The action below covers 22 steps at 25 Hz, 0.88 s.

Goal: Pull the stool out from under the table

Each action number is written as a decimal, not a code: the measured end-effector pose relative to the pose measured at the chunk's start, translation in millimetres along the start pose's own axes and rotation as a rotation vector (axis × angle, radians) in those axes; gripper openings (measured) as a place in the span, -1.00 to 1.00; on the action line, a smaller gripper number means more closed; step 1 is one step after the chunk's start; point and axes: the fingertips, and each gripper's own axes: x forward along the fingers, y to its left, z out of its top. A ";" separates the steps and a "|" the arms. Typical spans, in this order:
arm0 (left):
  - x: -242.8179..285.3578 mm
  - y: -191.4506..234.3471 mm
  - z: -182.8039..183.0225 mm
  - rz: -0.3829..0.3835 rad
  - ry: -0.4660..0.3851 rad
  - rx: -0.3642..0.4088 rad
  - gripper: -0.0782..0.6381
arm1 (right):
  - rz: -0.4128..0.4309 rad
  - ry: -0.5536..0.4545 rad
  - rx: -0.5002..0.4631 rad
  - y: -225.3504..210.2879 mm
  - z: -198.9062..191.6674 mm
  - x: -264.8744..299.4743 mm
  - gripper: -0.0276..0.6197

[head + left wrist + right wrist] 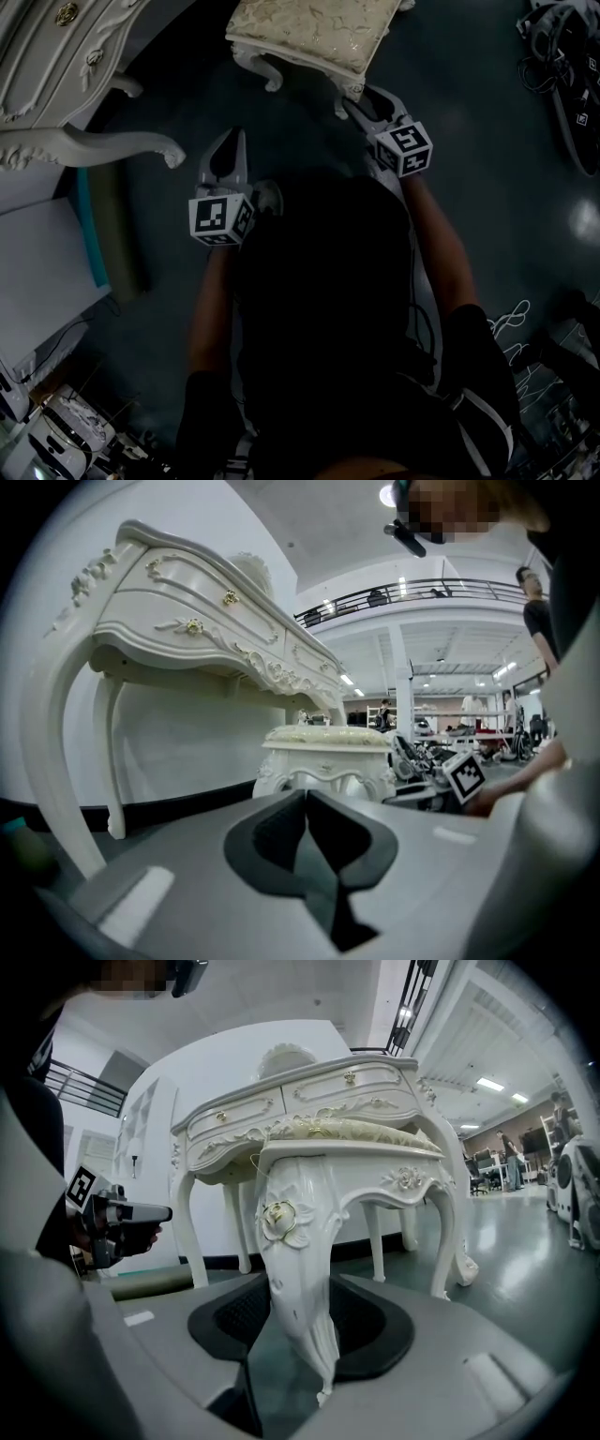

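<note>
**Desk:** What stands at far left?

**Photographer:** The carved white table (37, 84), its drawers facing out over the dark floor (469, 84). Just right of its curled foot, the left gripper (234, 141) hangs low above the floor. Its jaws are pressed flat together with nothing between them, and it touches neither table nor stool.

**Desk:** And the stool?

**Photographer:** Top centre of the head view. The stool (258, 61) stands upright beside the table, its cream cushion (314, 33) partly cut off by the frame's edge. What shows of the seat from above lies apart from the table top. The right gripper view puts it in front of the drawers, not beneath them.

**Desk:** Further right?

**Photographer:** The right gripper (361, 101) reaches in at the stool's near corner. Its jaws stand wide, and its own view shows a carved leg (295, 1260), rosette at the knee, filling the gap between the dark pads (375, 1321). I read that as a clamp on the leg, low down near the foot.

**Desk:** Which step is this?

**Photographer:** The pull itself, as I judge it, and late in it, since the seat looks free of the table.

**Desk:** What comes next?

**Photographer:** Probably a last short draw toward the person, kept level. A hold on one leg could twist or tip the stool. After that the jaws should loosen, once all the legs sit square on the floor.
</note>
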 end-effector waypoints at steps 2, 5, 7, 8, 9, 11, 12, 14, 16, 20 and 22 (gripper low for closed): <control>-5.6 -0.3 1.5 0.009 0.002 0.005 -0.76 | 0.005 -0.008 0.004 -0.7 -1.8 -4.2 -0.30; -15.1 2.7 6.2 0.018 0.008 0.013 -0.75 | 0.006 -0.020 0.008 -2.1 -2.7 -6.8 -0.30; -21.6 8.2 7.1 0.015 0.016 0.020 -0.75 | 0.007 -0.025 0.001 -2.0 -1.8 -4.3 -0.30; -24.3 12.9 6.5 0.010 0.023 0.019 -0.74 | 0.007 -0.027 -0.002 -1.8 -1.3 -3.0 -0.30; -26.9 18.8 5.4 0.005 0.032 0.022 -0.73 | 0.005 -0.029 -0.002 -1.3 -1.3 -2.3 -0.30; -32.6 31.8 3.2 -0.001 0.049 0.050 -0.71 | -0.002 -0.031 -0.002 0.1 -3.0 -2.5 -0.30; -34.9 37.7 3.0 -0.003 0.053 0.063 -0.71 | -0.005 -0.029 -0.003 0.6 -3.8 -2.8 -0.30; -35.6 46.0 3.4 -0.007 0.052 0.067 -0.70 | -0.009 -0.020 -0.007 1.0 -3.6 -3.5 -0.30; -30.7 51.0 3.9 -0.013 0.039 0.057 -0.69 | -0.011 -0.018 -0.009 0.8 -1.9 -3.3 -0.30; -10.2 58.0 -4.6 -0.051 0.029 0.040 -0.65 | -0.028 -0.030 -0.006 -0.2 0.0 -1.8 -0.30; -2.3 58.6 -14.2 -0.074 0.041 0.031 -0.62 | -0.033 -0.025 -0.006 1.3 -2.6 -3.8 -0.31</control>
